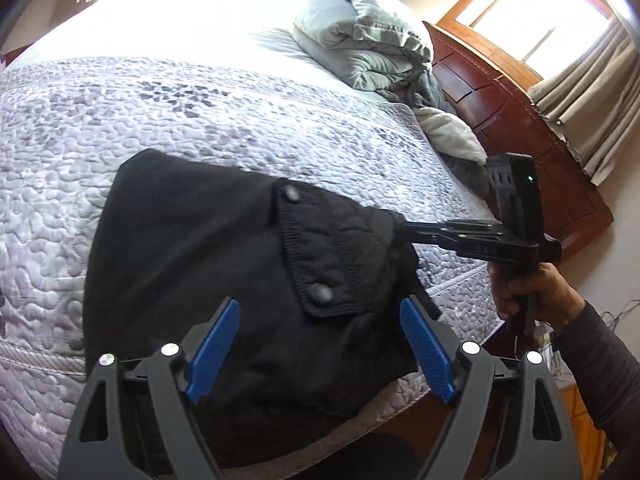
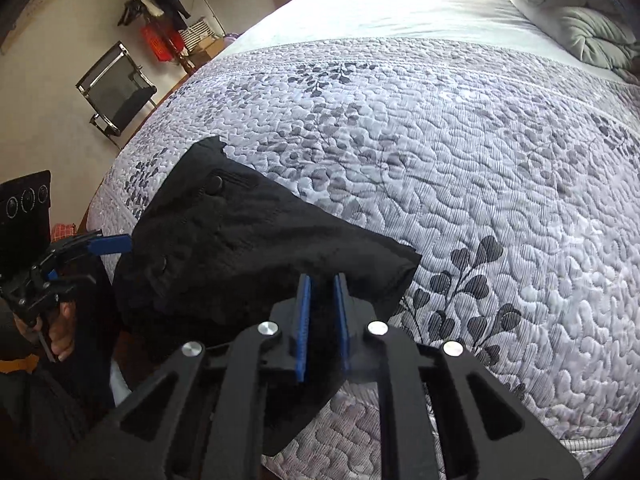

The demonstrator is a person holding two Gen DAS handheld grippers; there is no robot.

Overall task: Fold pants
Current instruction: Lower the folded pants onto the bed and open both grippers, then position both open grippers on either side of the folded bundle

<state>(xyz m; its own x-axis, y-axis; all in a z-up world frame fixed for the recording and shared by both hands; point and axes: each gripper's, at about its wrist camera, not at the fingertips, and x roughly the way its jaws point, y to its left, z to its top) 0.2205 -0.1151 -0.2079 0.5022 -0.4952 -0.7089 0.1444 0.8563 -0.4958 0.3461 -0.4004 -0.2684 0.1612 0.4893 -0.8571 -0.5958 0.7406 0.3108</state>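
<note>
The black pants (image 1: 192,248) lie folded in a bundle near the bed's edge, a snap-flap pocket (image 1: 320,248) facing up. My left gripper (image 1: 320,308) hovers open just over them, blue pads wide apart with nothing pinched. In the left wrist view my right gripper (image 1: 406,227) comes in from the right, nipping the bundle's edge. The right wrist view shows the right gripper (image 2: 323,280) shut, with black cloth of the pants (image 2: 240,248) between its pads. The left gripper (image 2: 120,242) sits at the bundle's far left side there.
A grey floral quilt (image 2: 480,160) covers the bed. A rolled grey duvet (image 1: 360,40) lies by the wooden headboard (image 1: 500,120). A black chair (image 2: 120,88) and a coat rack (image 2: 156,8) stand beyond the bed. A person's hand (image 1: 528,292) grips the right tool.
</note>
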